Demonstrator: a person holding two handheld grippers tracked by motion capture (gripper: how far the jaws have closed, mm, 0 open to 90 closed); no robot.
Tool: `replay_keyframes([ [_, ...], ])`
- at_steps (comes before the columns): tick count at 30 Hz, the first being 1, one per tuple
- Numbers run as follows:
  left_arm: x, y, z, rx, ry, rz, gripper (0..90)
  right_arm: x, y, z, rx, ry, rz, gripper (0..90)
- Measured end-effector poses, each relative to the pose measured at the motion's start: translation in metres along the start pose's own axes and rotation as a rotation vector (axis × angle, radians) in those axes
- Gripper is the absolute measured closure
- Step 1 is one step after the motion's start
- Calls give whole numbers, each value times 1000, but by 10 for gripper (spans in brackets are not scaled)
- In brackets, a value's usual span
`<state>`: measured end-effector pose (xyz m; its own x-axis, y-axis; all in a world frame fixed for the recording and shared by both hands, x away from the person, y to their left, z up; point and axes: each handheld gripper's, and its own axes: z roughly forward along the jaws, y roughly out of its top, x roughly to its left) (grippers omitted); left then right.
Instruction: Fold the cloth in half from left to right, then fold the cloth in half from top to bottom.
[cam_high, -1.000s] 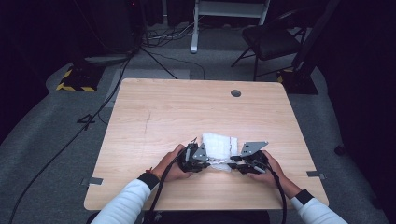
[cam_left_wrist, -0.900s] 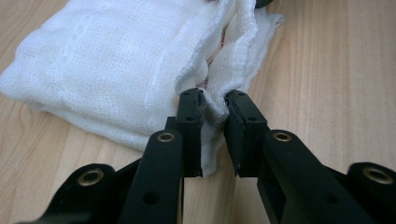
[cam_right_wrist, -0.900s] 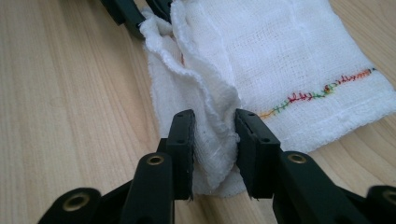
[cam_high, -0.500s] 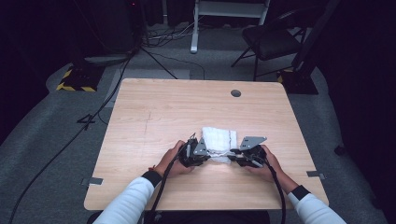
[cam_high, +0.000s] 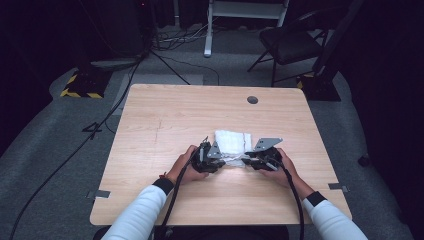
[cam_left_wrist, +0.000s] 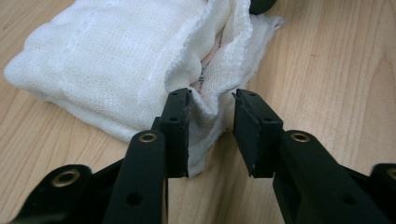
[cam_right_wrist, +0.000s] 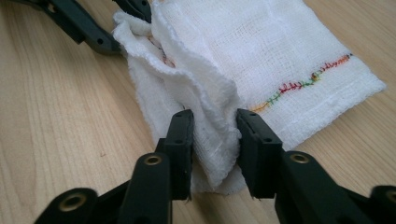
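A person seated at a light wooden table (cam_high: 165, 120) holds a black two-jaw gripper in each hand, both aimed at a folded white gauze cloth (cam_high: 233, 141) that lies near the middle of the table's near half. The left gripper (cam_left_wrist: 212, 109) has its jaws partly apart, having just been opening: the cloth's loose layered edge sits between them, resting against the left pad (cam_left_wrist: 180, 126), while a clear gap separates the fabric from the right pad (cam_left_wrist: 250, 133), so nothing is pinched. The right gripper (cam_right_wrist: 212, 126) is likewise partly apart and has just been opening; a bunched fold of the cloth fills the space between its pads and touches both, though whether they press on it cannot be told. In the high view the left gripper (cam_high: 209, 159) and right gripper (cam_high: 256, 159) face each other at the cloth's near edge, with the hands resting on the table behind them and white sleeves (cam_high: 142, 207) coming in from below. The cloth is soft, open-weave cotton, folded into a thick rectangle with rumpled, hemmed edges, and a line of multicoloured stitching (cam_right_wrist: 303, 81) in red, orange and green runs across one layer. The tabletop has pale wood grain, a matte finish and a small round grommet hole (cam_high: 252, 99) toward its far edge. The jaws are flat, matte black blocks fixed with brass-coloured rivets (cam_left_wrist: 148, 137).
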<state>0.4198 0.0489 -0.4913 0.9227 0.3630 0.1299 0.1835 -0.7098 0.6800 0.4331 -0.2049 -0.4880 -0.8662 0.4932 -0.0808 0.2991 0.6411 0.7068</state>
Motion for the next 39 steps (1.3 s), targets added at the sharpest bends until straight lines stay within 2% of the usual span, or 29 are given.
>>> replay_keyframes([
  [7, -2, 2, -9, 8, -15, -19, 516, 2, 0, -5, 20, -16, -1, 521],
  [11, -2, 3, -15, 11, 1, -16, 444, 0, 0, -10, 25, -32, 7, 461],
  [15, -4, 3, -21, 23, 14, -38, 372, -2, 0, -16, 30, -36, 14, 414],
  [21, -3, 4, -31, 4, 60, -65, 263, -2, 1, -26, 35, -40, 10, 351],
  [24, -3, 6, -37, 22, 41, -85, 231, 0, 3, -30, 43, -43, -6, 341],
  [28, -3, 5, -46, 14, 53, -96, 225, 3, 2, -36, 57, -46, -19, 327],
  [34, -6, -2, -56, 50, 81, -90, 204, 4, -1, -46, 69, -54, -17, 316],
  [39, -8, -11, -66, 78, 127, -76, 202, 4, -4, -55, 77, -66, -13, 314],
])
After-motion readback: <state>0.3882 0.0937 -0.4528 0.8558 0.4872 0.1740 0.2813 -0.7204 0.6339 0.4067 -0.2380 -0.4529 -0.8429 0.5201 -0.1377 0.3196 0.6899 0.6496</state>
